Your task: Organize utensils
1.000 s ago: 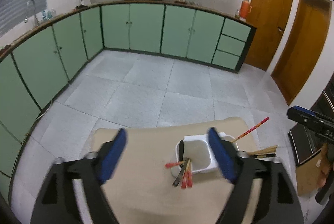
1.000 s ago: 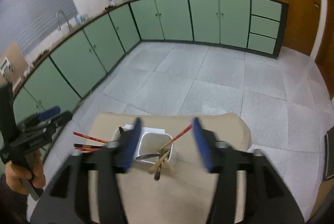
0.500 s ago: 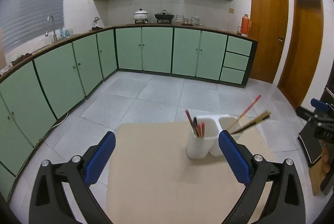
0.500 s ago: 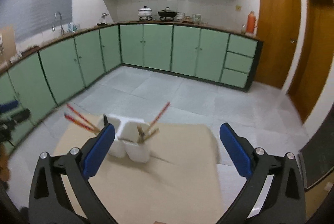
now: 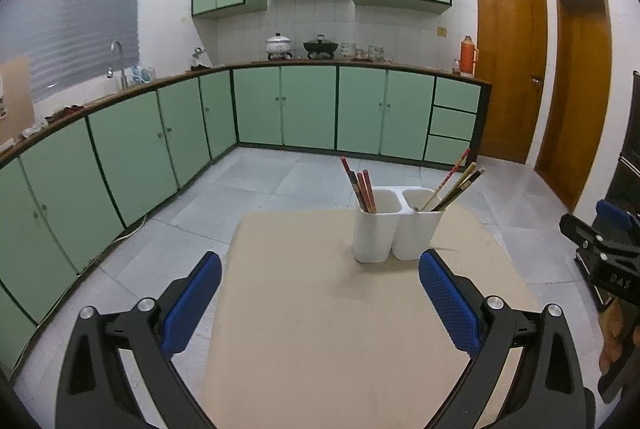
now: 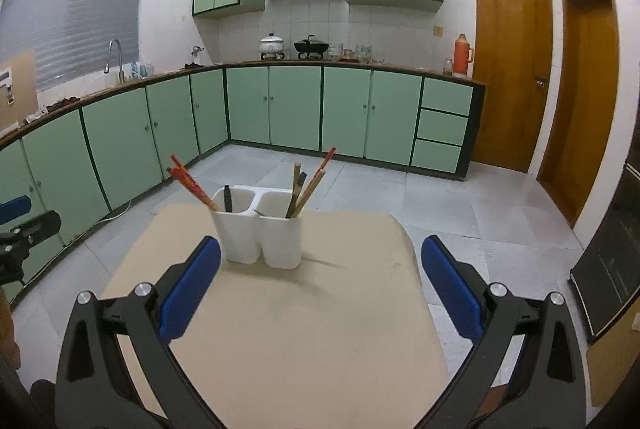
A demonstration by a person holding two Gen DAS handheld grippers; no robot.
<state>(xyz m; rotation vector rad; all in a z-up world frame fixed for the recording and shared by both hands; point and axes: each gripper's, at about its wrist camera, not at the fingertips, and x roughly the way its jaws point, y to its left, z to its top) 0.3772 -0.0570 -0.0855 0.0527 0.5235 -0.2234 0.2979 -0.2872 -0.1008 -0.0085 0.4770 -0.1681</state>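
Note:
A white two-compartment utensil holder (image 5: 398,227) stands upright near the far edge of the beige table (image 5: 320,329). Its left compartment holds red chopsticks (image 5: 362,187), its right compartment holds red, wooden and dark chopsticks (image 5: 456,185). The holder also shows in the right wrist view (image 6: 260,229), with red chopsticks (image 6: 192,183) in the left compartment and mixed chopsticks (image 6: 310,181) in the right. My left gripper (image 5: 320,293) is open and empty, short of the holder. My right gripper (image 6: 320,281) is open and empty, just behind the holder.
Green kitchen cabinets (image 5: 308,105) run along the left and far walls. Two wooden doors (image 5: 508,69) are at the right. Tiled floor surrounds the table. The right gripper shows at the right edge of the left wrist view (image 5: 600,249).
Both grippers have pulled back and tilted up from looking down into the holder to a level view. The holder now stands further ahead of them. Both stay open.

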